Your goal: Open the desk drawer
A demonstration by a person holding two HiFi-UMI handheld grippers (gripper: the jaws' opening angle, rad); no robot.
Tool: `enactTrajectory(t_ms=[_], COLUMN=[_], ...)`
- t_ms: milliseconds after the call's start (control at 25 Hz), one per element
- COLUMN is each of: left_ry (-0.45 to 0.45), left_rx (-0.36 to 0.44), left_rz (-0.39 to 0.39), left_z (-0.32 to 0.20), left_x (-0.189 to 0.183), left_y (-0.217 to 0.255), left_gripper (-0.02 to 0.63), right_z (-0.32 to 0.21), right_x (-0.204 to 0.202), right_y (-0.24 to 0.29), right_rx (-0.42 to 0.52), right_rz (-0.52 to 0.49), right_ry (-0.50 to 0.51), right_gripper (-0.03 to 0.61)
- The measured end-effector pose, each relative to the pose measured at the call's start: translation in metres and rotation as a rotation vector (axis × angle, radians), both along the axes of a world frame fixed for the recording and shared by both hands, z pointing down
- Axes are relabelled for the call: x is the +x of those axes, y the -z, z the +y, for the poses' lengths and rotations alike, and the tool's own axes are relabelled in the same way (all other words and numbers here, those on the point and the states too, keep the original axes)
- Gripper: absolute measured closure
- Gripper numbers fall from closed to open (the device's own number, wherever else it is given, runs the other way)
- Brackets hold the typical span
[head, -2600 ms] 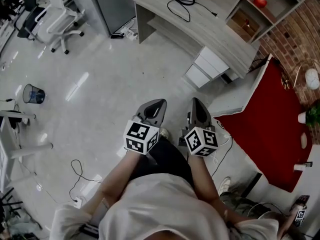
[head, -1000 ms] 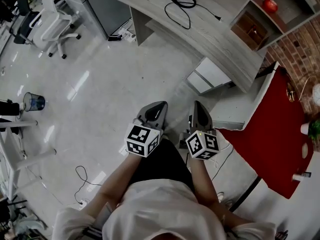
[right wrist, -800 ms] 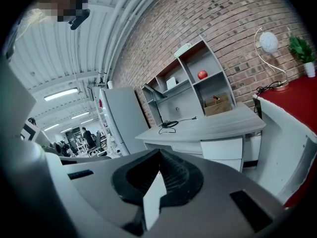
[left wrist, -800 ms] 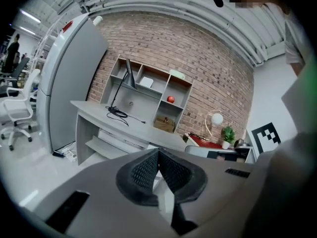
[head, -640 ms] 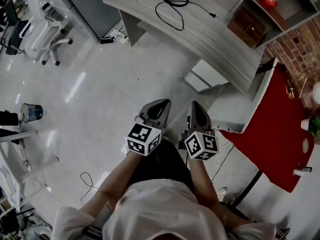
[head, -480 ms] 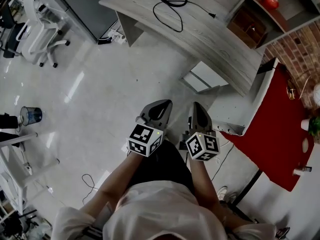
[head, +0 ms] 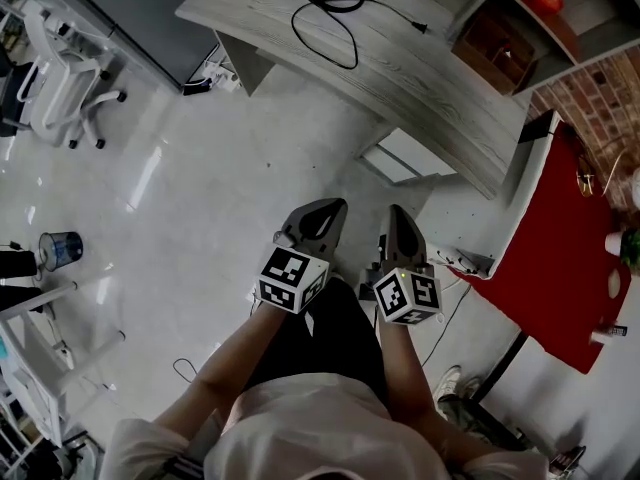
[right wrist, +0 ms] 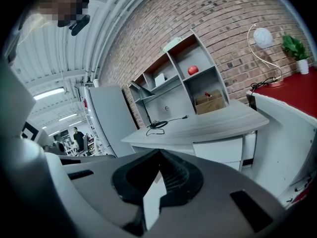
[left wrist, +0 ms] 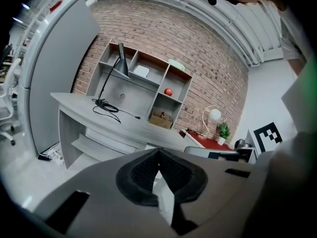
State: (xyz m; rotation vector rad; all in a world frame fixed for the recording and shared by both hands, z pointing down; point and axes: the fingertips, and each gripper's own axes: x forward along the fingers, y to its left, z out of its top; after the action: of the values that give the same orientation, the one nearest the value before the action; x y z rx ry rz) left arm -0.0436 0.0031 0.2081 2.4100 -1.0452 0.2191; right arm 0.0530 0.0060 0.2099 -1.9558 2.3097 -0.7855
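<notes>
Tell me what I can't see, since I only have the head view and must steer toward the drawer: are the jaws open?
Observer: No; its own view shows the left gripper shut, nothing between its jaws.
Operator: And the right one?
Observer: The right gripper is shut and empty too.
Operator: Is the drawer already out?
Observer: No; the right gripper view shows the white drawer front closed under the desk.

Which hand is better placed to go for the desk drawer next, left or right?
Right, probably. The right hand-held gripper sits nearer the white drawers under the desk, which face it; the left hand-held gripper is farther off. Both are shut and empty.
</notes>
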Motion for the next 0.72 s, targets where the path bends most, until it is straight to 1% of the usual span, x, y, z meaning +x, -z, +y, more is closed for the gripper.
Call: enactTrajectory(t_ms=[240, 440, 720], left_ry=[0.013, 0.032, 0.039], left_rx=[-0.009, -0.017, -0.033], left_rz=[-0.007, -0.012, -0.023], left_z=[-0.015, -0.025, -0.040], left_x=[0.005, 0.012, 0.029], left_y=[-0.009, -0.022, -0.051], left_gripper=[0.614, 0.614, 0.614], right_z=[-0.011, -0.018, -0.036], right_x=[0.007, 0.011, 0.024], right_y=[-0.009, -0.023, -0.050], right_rx=[0.003, 0.000, -0.007], right_rz=[0.001, 0.017, 0.027], right_ry=[-0.005, 0.031, 0.053], right_gripper=[0.561, 0.561, 0.561])
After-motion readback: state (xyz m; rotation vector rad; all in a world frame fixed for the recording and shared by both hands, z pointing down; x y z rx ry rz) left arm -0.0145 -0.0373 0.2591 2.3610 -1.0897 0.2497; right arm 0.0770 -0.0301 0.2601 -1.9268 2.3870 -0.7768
